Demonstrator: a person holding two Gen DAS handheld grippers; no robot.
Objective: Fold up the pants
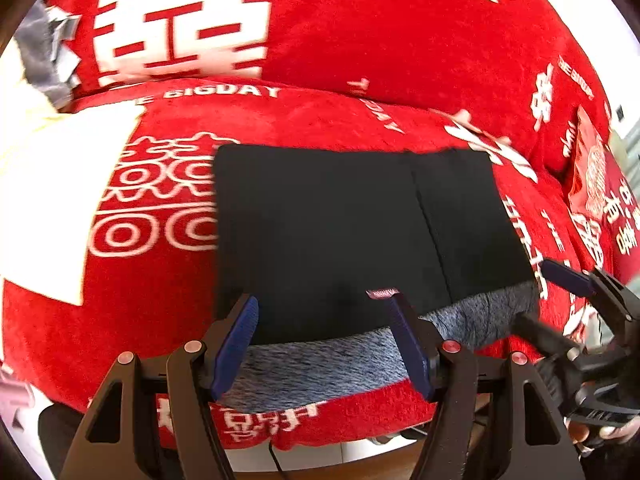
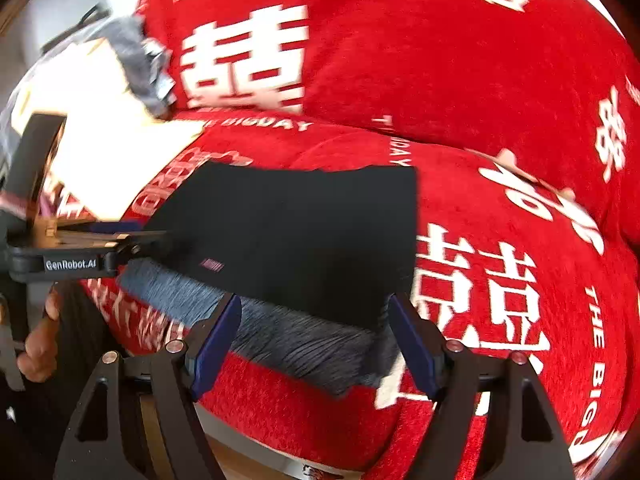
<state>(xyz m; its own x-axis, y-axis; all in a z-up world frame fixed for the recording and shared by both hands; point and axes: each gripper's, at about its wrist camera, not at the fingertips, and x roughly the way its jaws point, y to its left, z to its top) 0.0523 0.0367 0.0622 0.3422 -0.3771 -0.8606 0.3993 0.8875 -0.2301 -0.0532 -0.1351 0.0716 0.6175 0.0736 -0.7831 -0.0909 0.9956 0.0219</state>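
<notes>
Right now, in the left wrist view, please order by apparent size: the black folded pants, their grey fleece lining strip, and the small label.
1. black folded pants
2. grey fleece lining strip
3. small label

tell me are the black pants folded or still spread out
Folded. The pants lie as a compact black rectangle on the red cover, with the grey fleece lining showing along the near edge. No legs trail out.

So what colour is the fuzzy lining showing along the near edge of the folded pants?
Heathered grey-blue lining, against black pants; it shows best in the left wrist view.
</notes>
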